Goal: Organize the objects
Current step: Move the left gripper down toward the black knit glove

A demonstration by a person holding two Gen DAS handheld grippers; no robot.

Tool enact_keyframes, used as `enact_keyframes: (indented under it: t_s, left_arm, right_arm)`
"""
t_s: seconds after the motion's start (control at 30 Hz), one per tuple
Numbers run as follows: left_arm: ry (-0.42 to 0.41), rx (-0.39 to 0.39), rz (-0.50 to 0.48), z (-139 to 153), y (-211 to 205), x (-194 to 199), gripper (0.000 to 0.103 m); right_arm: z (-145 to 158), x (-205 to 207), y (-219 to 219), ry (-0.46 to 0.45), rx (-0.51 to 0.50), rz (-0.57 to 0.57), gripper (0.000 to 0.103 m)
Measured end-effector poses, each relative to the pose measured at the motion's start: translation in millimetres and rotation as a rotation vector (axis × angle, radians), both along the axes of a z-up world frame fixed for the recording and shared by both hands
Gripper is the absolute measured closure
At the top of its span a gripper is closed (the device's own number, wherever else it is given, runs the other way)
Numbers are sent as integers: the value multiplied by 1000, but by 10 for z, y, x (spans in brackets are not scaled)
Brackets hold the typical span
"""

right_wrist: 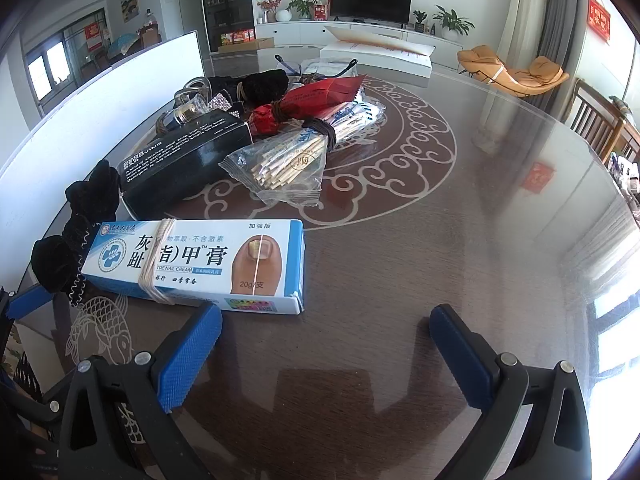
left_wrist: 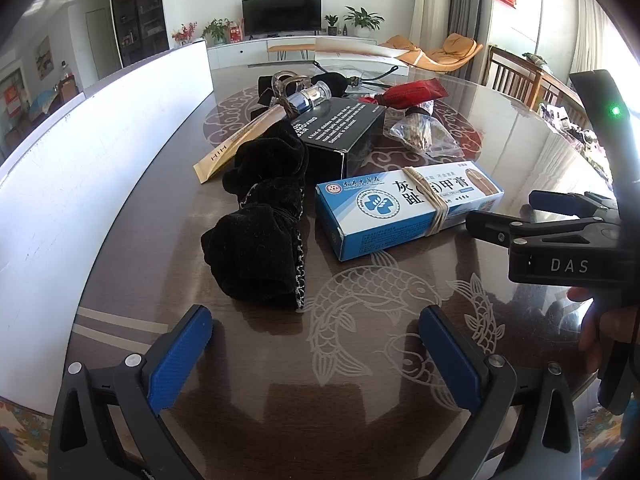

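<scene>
Nail cream box (right_wrist: pixel 192 266): is lying on the table (right_wrist: pixel 440 240), nearest to the camera.
Velvet cloth (left_wrist: pixel 260 224): is lying just left of this box.
Soap box (right_wrist: pixel 180 160): is sitting behind the nail cream box.
Toothpick packet (right_wrist: pixel 280 172): is lying right of the soap box.

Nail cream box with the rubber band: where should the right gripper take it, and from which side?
Grip the nail cream box across its short width, on the bare stretch right of the rubber band. It lies flat and long, and its right end has bare table beside it. The right gripper is open and just in front, so come down from above.
</scene>
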State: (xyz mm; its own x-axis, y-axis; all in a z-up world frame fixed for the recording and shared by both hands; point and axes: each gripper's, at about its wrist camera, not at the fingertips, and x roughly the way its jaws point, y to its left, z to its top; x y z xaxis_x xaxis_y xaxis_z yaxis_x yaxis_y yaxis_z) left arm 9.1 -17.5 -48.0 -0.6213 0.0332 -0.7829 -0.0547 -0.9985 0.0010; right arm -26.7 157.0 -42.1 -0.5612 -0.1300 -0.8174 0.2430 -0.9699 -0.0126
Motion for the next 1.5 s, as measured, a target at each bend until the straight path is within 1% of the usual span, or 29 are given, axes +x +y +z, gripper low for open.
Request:
enact_keyframes:
  t_s: [0.67,0.83,1.1,1.33,1.37,1.43,1.5]
  left_arm:
    - [4,-1,-1,-8,3,1,0]
    - [-3,0,-15,-6,-10,-3,0]
    - [-38,0,-1,-5,-239,12,0]
    - [-25,2,-8,-8,-424,139,0]
    - [-29,17,-9,1,-435,132,0]
    - [-33,80,-15,44,-470,71,0]
    - [-18,128,-6,129,-515,-23,0]
  right_arm:
    - [-4,4,7,1,0,1,0]
    - [-5,5,8,1,-1,1,0]
    - [-6,7,11,2,0,2,0]
    - [-5,8,11,2,1,2,0]
    - [-8,9,11,3,1,1,0]
    - [-6,12,12,3,1,1,0]
    - [-7,12,13,3,1,1,0]
